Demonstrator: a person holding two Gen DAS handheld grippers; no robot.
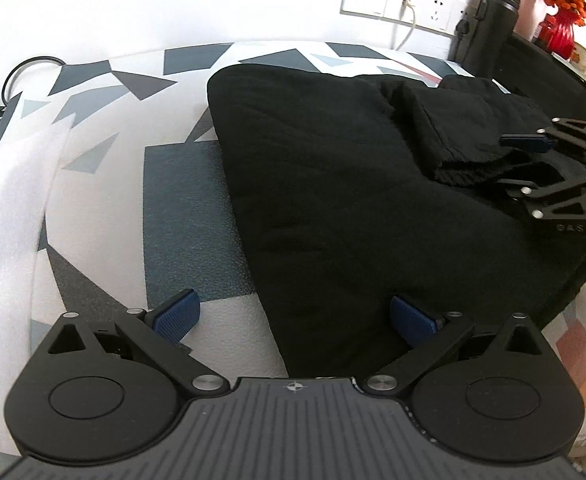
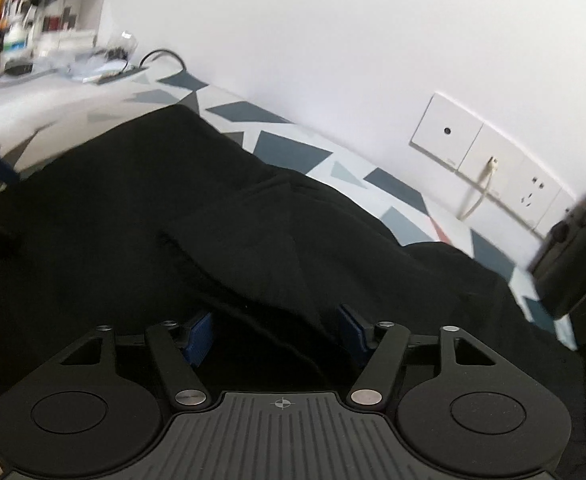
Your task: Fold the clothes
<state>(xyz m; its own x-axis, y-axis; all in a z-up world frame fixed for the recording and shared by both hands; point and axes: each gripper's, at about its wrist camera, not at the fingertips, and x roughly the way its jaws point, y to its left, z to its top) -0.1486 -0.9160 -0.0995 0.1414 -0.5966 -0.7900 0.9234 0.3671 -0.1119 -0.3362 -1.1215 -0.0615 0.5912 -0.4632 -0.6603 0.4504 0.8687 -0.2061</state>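
The left gripper [image 1: 293, 318] is holding its blue-padded fingers [image 1: 175, 316] wide apart with nothing between the pads; one finger is hovering over the patterned cover, the other over the near left edge of the black fleece garment [image 1: 353, 184]. The right gripper [image 2: 279, 338] is also standing open, its blue-padded fingers [image 2: 199, 338] straddling a raised fold of the same black cloth without pinching it. In the left wrist view the right gripper [image 1: 533, 164] is showing at the right side of the garment, its fingers spread around the cuffed end of a folded-over sleeve [image 1: 433, 128].

The black fleece garment is lying spread across the middle and right part of the surface [image 1: 105, 184], which is wearing a white cover printed with grey and dark blue angular shapes. The garment's far edge is running close to the surface's back edge along the white wall [image 2: 333, 40]; the sleeve is lying on top of the body toward the far right corner.

Beyond that corner, a white socket panel [image 1: 397, 6] with a white cable plugged in is sitting on the wall, a tall black flask [image 1: 493, 20] is standing beside it, and orange artificial flowers in a red vase [image 1: 563, 4] are standing further right. A black cable loop [image 1: 29, 68] is lying past the far left corner.
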